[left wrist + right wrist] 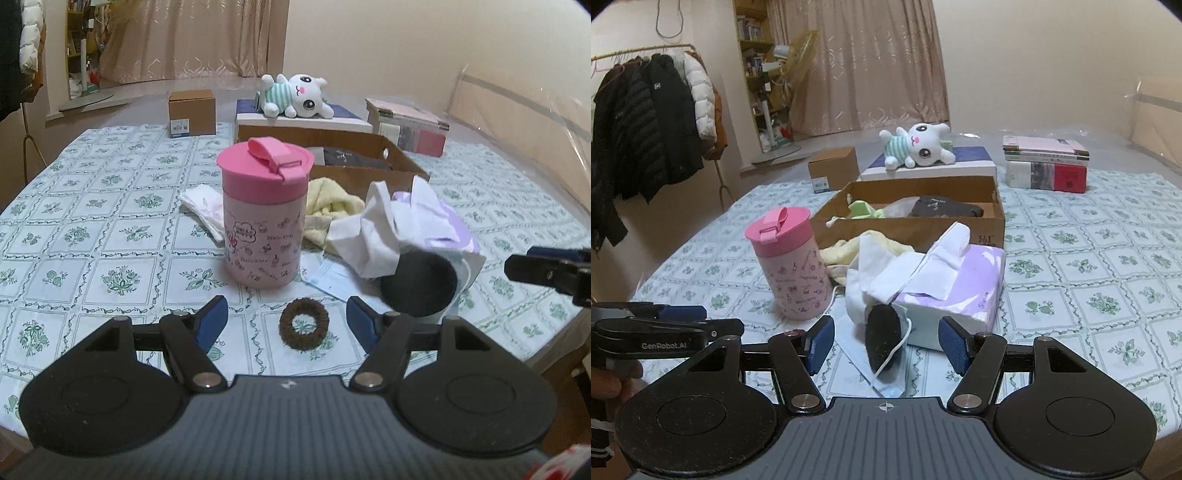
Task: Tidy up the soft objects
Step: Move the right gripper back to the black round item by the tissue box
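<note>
My left gripper [288,317] is open, its fingers on either side of a brown hair scrunchie [303,326] lying on the tablecloth. My right gripper [886,341] is open just in front of a black round pad [882,338] that leans on a blue face mask [860,358]. The pad also shows in the left wrist view [419,284]. Behind lie a white cloth [882,277], a yellow towel [842,251] and a purple tissue pack [964,291]. An open cardboard box [912,225] holds a dark folded garment [945,208] and a green item [862,210].
A pink lidded cup [264,214] stands left of the pile. A plush bunny [918,146] lies on a white box at the back. A small brown carton [833,168] and stacked books [1047,166] sit at the far edge. Coats hang at left.
</note>
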